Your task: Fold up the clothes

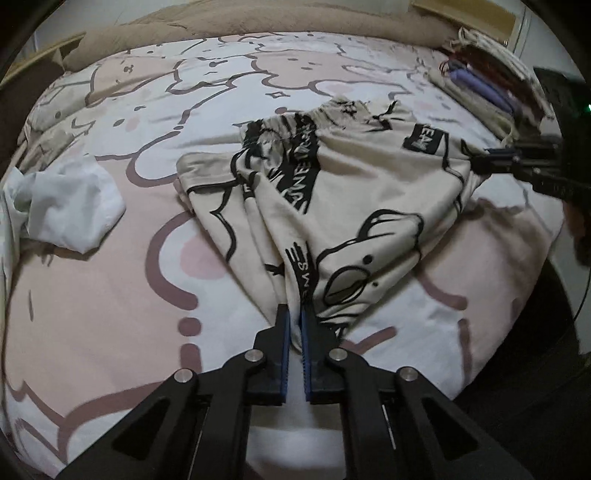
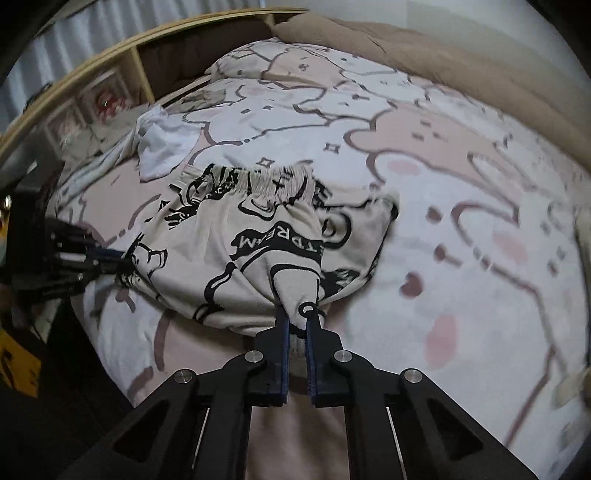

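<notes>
Printed shorts point(image 1: 343, 199) stretched over a pink-and-white cartoon bedsheet point(image 1: 110, 295).

Tan blanket point(image 1: 295, 18) bunched at the far edge; wooden shelf unit point(image 2: 122, 70) beside the bed, contents blurred. White garment point(image 1: 66, 206) crumpled nearby, folded pile point(image 1: 491, 81) at a corner. Left gripper point(image 1: 294, 314) and right gripper point(image 2: 296, 316) each pinched narrow on the shorts' fabric.

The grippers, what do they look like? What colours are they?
The left gripper and right gripper look alike: black angular link arms with triangular cut-outs, round silver pins at the joints, and two straight fingers lined with ridged blue pads. No sleeves or hands show.
</notes>
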The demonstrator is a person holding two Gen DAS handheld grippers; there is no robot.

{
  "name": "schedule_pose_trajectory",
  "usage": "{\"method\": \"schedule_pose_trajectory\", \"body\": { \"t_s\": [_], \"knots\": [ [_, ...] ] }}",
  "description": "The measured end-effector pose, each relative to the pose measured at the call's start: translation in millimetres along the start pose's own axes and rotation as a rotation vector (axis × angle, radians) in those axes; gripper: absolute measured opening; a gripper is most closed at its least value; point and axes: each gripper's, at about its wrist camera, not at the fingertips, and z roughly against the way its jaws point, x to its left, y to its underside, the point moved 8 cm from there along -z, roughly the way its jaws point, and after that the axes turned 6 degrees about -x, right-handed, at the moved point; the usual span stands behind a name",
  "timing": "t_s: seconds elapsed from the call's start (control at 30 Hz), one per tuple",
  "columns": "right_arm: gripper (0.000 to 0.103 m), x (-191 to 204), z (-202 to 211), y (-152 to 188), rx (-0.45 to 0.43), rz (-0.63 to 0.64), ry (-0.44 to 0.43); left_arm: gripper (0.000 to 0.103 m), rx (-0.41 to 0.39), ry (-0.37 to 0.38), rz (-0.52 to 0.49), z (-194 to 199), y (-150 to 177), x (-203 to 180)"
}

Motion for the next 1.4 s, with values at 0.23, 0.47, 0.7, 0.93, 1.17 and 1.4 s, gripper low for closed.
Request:
{"method": "schedule_pose_trajectory", "body": {
  "t_s": [0.23, 0.47, 0.7, 0.93, 1.17, 1.4],
  "knots": [
    [0.009, -8.5, -23.8, 20.2, 0.042, -0.007, 0.017, 0.007, -0.001, -0.094, -0.070, 9.0, 1.5, 6.8],
    [0.090, -12.8, 20.9, 11.4, -0.105, 0.013, 0.135, 0.018, -0.161, -0.168, -0.214, 56.4, -0.1, 2.0],
    [0.053, 22.3, 41.0, 17.9, -0.144, 0.466, 0.380, 0.043, -0.214, -0.242, -0.689, 43.8, 18.7, -62.3],
    [0.051, 57.7, 14.9, 56.8, -0.086, 0.890, 0.476, 0.043, -0.229, -0.395, -0.914, 5.2, 34.0, -79.6],
    [0.051, 62.3, -15.3, 57.1, -0.083, 1.016, 0.568, 0.054, -0.308, -0.464, -0.951, -4.2, 18.2, -72.4],
    [0.051, 60.1, -29.0, 54.2, -0.124, 1.076, 0.577, 0.037, -0.297, -0.495, -0.889, -5.0, -4.8, -44.0]
  ]
}}
